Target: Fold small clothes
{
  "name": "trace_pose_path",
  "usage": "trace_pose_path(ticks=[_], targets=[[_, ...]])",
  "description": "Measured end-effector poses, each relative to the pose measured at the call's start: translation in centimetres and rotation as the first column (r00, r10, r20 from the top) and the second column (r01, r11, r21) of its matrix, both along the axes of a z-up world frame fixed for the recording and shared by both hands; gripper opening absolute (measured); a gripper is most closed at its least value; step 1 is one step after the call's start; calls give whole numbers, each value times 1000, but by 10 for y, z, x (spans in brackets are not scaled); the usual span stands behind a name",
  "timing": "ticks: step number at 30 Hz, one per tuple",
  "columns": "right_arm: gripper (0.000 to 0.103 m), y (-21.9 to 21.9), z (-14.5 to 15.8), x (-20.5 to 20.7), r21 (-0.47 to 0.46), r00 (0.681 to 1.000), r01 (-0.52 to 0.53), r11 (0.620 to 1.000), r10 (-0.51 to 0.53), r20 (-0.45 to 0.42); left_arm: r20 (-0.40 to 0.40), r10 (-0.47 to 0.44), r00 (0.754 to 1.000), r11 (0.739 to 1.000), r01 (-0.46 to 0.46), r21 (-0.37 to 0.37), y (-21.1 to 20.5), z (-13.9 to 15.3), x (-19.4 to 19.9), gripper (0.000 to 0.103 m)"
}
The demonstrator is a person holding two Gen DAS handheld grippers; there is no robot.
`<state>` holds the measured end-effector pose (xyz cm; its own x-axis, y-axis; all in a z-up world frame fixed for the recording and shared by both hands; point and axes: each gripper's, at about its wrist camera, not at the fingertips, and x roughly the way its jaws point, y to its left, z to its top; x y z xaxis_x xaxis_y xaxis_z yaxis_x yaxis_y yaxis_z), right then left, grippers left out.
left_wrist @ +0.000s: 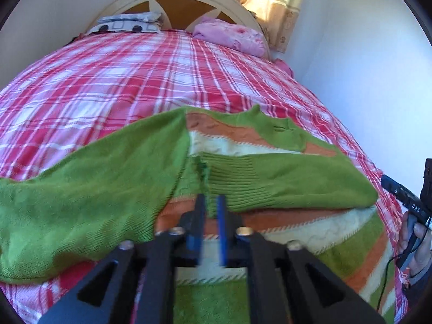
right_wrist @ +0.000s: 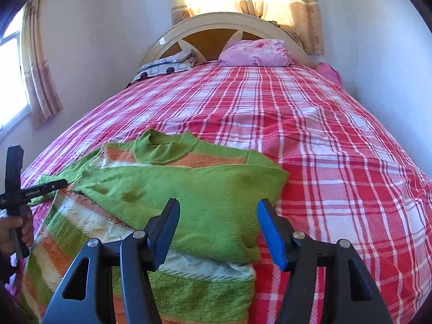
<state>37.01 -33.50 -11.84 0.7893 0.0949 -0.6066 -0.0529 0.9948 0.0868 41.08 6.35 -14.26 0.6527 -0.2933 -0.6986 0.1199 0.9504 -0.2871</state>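
A green knitted sweater [left_wrist: 270, 178] with orange and cream stripes lies flat on the near part of the bed. One sleeve is folded across its chest, and the ribbed cuff [left_wrist: 232, 178] ends just beyond my left gripper [left_wrist: 211, 199]. That gripper's jaws stand narrowly apart, with the cuff's edge at their tips and no visible press on it. The other sleeve [left_wrist: 81, 194] spreads out to the left. In the right wrist view my right gripper [right_wrist: 219, 205] hangs open and empty over the sweater [right_wrist: 189, 189], above the folded sleeve near its right edge.
The bed carries a red and white plaid sheet [right_wrist: 337, 140]. A pink pillow [right_wrist: 256, 52] and a patterned pillow [right_wrist: 164, 66] lie by the arched headboard [right_wrist: 216, 20]. White walls close in on both sides. A person's hand [left_wrist: 415, 237] grips the right tool's handle.
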Motion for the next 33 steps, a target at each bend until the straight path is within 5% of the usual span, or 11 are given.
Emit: trace_pose_path(ticks=[1,3,5,8,11,12,13,21,30,32,33], targets=[[61,3,-1,0,-9,1000,-8,1000,8,1,-6,-5,1000,1000,5,3,-4,0,4,58],[61,8,-1,-2,-22,1000,-15,1000,15,4,27,2,1000,1000,-2,17,-10,2,8,87],[61,12,-2,-6,-32,1000,-25,999,26,10,29,-8,1000,1000,8,22,-17,0,18,88],[61,15,-4,-11,-43,999,-33,999,34,10,-7,-28,1000,999,28,28,-26,-8,32,79],[61,15,-8,-13,-65,999,-33,997,33,1,-37,-43,998,997,45,58,-35,-15,46,58],[61,14,-8,-14,-65,1000,-31,997,31,0,-42,-51,998,997,53,55,-36,-16,47,19],[61,13,-9,-15,-60,1000,-27,998,27,-1,-58,-58,997,997,61,51,-35,-16,49,6],[61,7,-7,-20,-44,1000,-20,999,20,9,41,-16,999,999,18,-46,3,16,6,2],[61,27,-13,-10,-68,997,-71,995,70,-22,-47,7,999,998,-10,-57,12,-17,3,2],[61,30,-15,-11,-75,997,-74,994,73,-25,-29,-12,999,997,10,-74,6,-12,6,8],[61,32,-16,-12,-83,997,-74,994,73,-24,-24,-16,1000,997,14,-76,3,-10,7,21]])
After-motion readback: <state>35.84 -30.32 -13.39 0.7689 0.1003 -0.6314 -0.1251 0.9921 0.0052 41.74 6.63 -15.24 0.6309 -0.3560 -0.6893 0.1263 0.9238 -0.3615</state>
